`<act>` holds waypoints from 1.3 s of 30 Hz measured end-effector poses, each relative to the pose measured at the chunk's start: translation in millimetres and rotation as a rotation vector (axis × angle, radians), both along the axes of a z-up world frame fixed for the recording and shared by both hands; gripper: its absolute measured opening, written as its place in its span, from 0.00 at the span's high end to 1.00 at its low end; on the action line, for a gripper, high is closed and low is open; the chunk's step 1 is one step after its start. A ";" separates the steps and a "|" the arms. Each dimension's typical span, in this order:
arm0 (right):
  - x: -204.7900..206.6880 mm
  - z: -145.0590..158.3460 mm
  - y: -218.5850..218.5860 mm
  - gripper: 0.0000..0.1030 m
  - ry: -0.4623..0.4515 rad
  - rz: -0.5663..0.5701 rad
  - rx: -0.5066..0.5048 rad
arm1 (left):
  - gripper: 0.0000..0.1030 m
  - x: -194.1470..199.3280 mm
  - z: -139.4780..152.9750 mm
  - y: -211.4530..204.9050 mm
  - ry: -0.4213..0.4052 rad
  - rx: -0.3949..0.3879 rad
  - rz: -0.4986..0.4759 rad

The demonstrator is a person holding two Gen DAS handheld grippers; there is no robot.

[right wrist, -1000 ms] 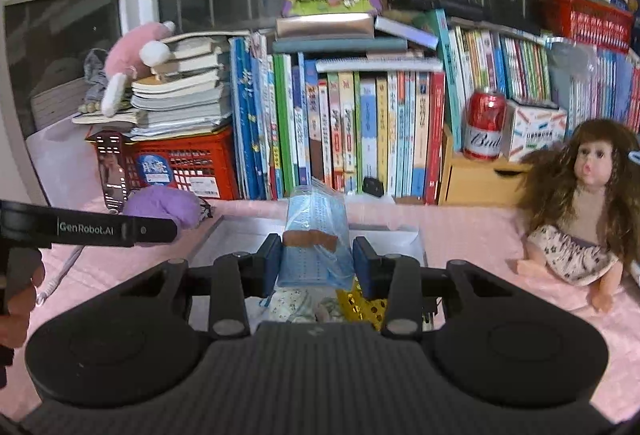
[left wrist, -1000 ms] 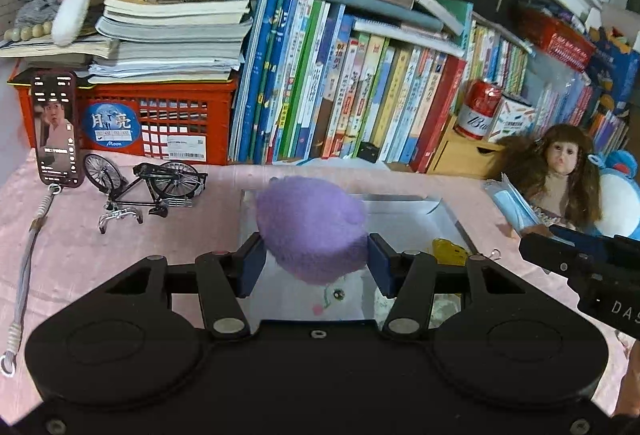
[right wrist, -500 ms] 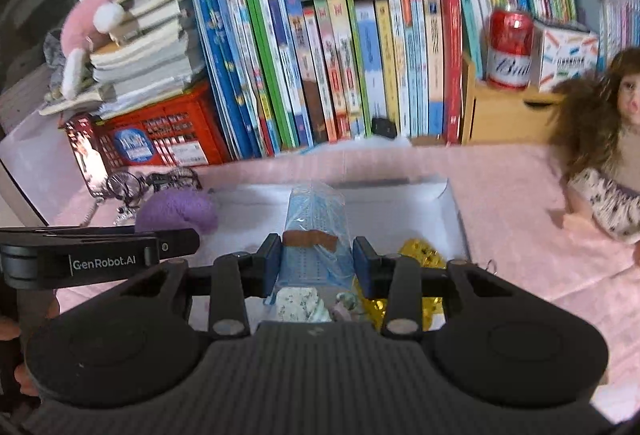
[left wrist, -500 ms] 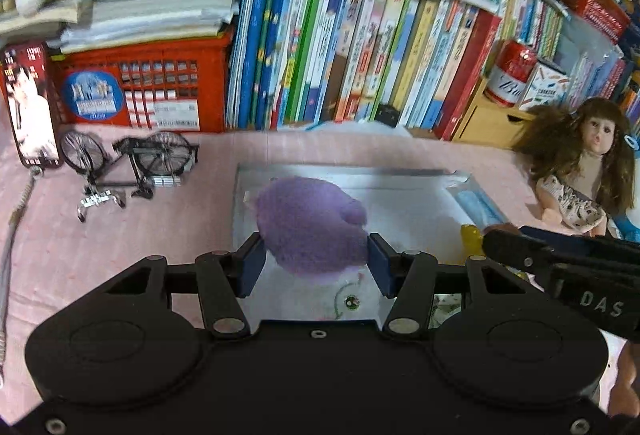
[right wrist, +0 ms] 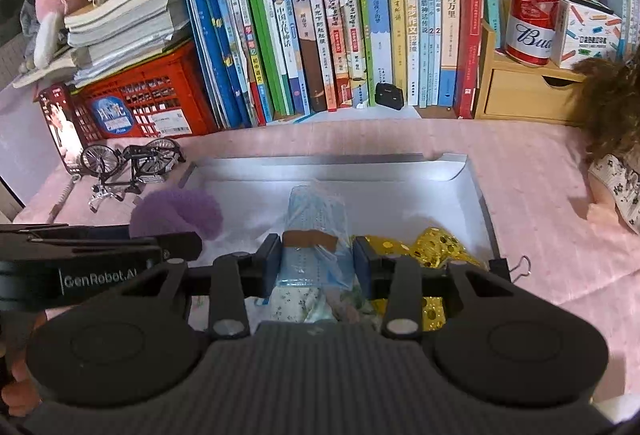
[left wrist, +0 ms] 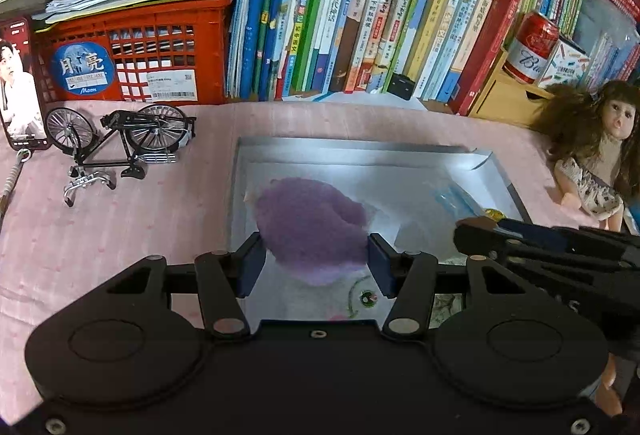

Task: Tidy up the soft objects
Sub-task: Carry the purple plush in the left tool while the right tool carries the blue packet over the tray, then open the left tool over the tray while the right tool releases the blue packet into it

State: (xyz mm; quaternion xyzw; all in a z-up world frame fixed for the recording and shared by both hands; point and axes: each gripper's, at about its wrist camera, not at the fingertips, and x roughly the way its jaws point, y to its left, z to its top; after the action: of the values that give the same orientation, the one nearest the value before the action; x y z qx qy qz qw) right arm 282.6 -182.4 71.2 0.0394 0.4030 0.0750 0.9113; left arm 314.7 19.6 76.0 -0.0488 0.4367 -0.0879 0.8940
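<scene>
Purple plush toy sits clamped in the left hand-held gripper, over the silver tray. Right hand-held gripper clenches a blue packet above the tray's middle, left of gold cloth.

"GenRobot.AI" on left gripper, "Bud" on can

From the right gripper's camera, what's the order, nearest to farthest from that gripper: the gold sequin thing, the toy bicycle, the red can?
1. Gold sequin item: in the tray, just right of the right gripper.
2. Toy bicycle: on the pink cloth, far left.
3. Red can: on the wooden drawer box, back right.
</scene>
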 end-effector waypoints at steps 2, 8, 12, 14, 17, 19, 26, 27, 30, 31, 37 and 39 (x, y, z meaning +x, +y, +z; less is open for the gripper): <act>2.0 -2.4 3.9 0.56 0.005 0.005 -0.010 | 0.49 0.1 -1.7 -2.2 0.001 0.010 -0.008; 5.9 -8.2 8.7 0.53 0.017 0.014 -0.018 | 0.48 4.6 -8.3 -0.4 0.021 0.005 -0.001; 6.3 -9.1 8.5 0.53 0.014 0.016 -0.014 | 0.48 5.6 -9.9 1.5 0.023 0.008 -0.002; 6.2 -9.4 8.5 0.53 0.015 0.015 -0.013 | 0.48 6.1 -10.4 2.5 0.026 0.005 -0.001; 6.3 -10.6 8.9 0.53 0.018 0.015 -0.007 | 0.46 5.8 -11.0 2.4 0.030 0.003 0.003; 5.9 -11.4 9.0 0.52 0.021 0.013 0.001 | 0.44 5.5 -11.2 2.8 0.036 0.008 0.011; -1.6 -5.4 -0.9 0.34 0.006 0.005 0.056 | 0.27 0.9 -5.4 11.8 0.032 -0.013 0.041; -3.4 -3.4 -1.8 0.34 0.002 0.004 0.062 | 0.26 -0.7 -2.9 12.8 0.028 -0.020 0.041; -9.5 3.1 -4.6 0.32 -0.015 0.004 0.079 | 0.26 -7.5 6.0 12.4 0.007 -0.022 0.038; -11.7 5.2 -5.7 0.32 -0.021 0.005 0.084 | 0.25 -10.2 9.2 11.4 -0.003 -0.018 0.035; -30.1 20.1 -13.4 0.23 -0.071 0.014 0.089 | 0.23 -34.7 28.3 7.3 -0.055 -0.006 0.010; -38.5 26.5 -16.8 0.19 -0.099 0.019 0.087 | 0.22 -44.6 33.9 6.8 -0.072 -0.012 -0.006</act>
State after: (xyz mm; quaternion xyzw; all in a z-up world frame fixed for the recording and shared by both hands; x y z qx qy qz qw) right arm 244.1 -199.2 97.7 0.0713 0.3543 0.1029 0.9267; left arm 270.1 26.4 109.9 -0.0494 0.4038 -0.0951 0.9085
